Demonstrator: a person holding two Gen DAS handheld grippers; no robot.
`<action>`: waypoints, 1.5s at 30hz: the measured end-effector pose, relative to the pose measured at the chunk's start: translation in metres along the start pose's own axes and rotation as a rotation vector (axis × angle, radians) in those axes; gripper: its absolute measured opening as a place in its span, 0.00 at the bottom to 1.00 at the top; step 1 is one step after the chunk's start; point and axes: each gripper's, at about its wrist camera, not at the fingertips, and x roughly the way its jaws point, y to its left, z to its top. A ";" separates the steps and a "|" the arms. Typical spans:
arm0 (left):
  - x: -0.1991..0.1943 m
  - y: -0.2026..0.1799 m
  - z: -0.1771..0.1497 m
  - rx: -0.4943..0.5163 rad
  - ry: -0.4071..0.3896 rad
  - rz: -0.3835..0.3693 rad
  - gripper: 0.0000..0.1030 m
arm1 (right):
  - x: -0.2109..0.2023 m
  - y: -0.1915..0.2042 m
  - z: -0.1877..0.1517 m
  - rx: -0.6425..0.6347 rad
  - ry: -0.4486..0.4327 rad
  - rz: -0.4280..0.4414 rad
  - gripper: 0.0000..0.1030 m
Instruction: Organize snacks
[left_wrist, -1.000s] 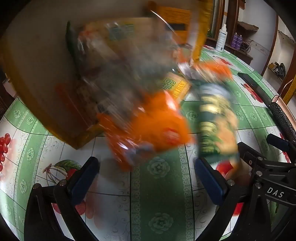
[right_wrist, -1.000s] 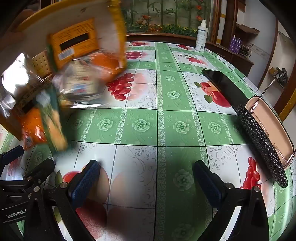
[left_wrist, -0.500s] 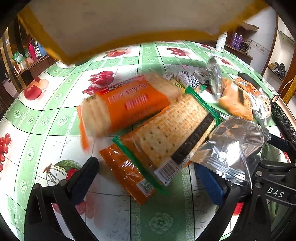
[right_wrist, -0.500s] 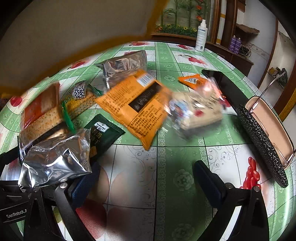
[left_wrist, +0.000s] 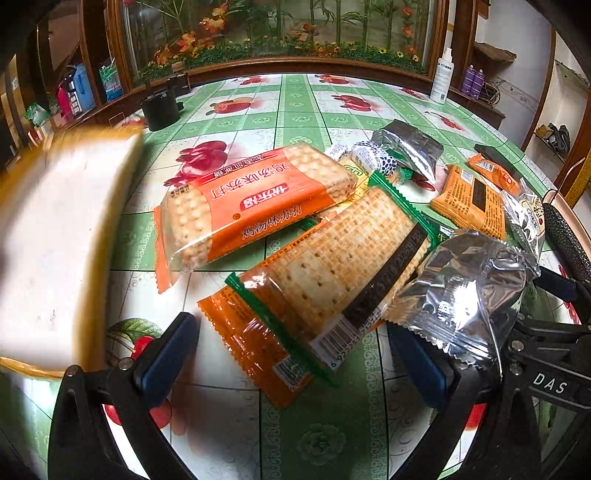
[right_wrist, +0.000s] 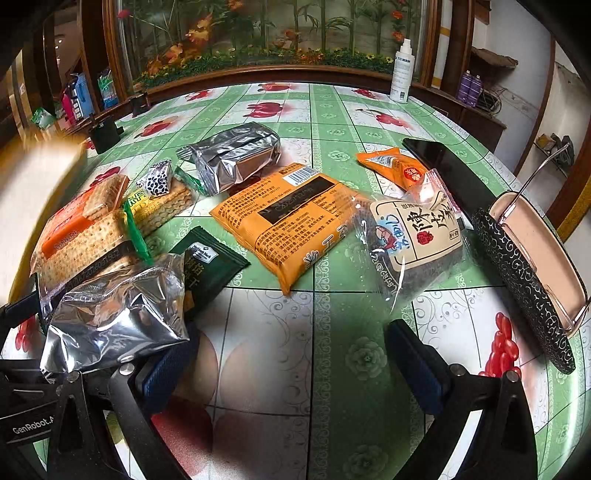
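Several snack packs lie scattered on the green fruit-print tablecloth. An orange cracker pack (left_wrist: 255, 206) and a green-edged cracker pack (left_wrist: 332, 273) lie just ahead of my open, empty left gripper (left_wrist: 295, 354). A silver foil pack (left_wrist: 465, 291) rests against its right finger and also shows in the right wrist view (right_wrist: 118, 314). My right gripper (right_wrist: 295, 365) is open and empty; ahead of it lie a yellow-orange pack (right_wrist: 291, 218), a clear candy bag (right_wrist: 413, 236), a dark green sachet (right_wrist: 207, 262) and a second foil pack (right_wrist: 236, 155).
A blurred pale box (left_wrist: 55, 240) with a yellow rim hangs at the left. A black patterned tray (right_wrist: 532, 258) sits at the right table edge, a black phone (right_wrist: 443, 166) beside it. A spray bottle (right_wrist: 400, 74) and a black cup (left_wrist: 160, 109) stand far back.
The box that tipped the snacks out has swung away to the left. The packs have landed and settled on the table. Both grippers have stayed in place, open.
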 end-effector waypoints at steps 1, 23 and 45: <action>0.000 0.000 0.000 0.000 0.000 0.000 1.00 | 0.001 0.000 0.000 0.000 0.007 -0.001 0.99; 0.001 -0.001 0.001 -0.002 0.001 -0.001 1.00 | 0.000 0.001 0.000 0.000 0.002 -0.002 0.99; -0.079 0.046 -0.018 0.153 -0.033 -0.218 0.77 | -0.068 -0.037 -0.032 0.023 -0.011 0.335 0.88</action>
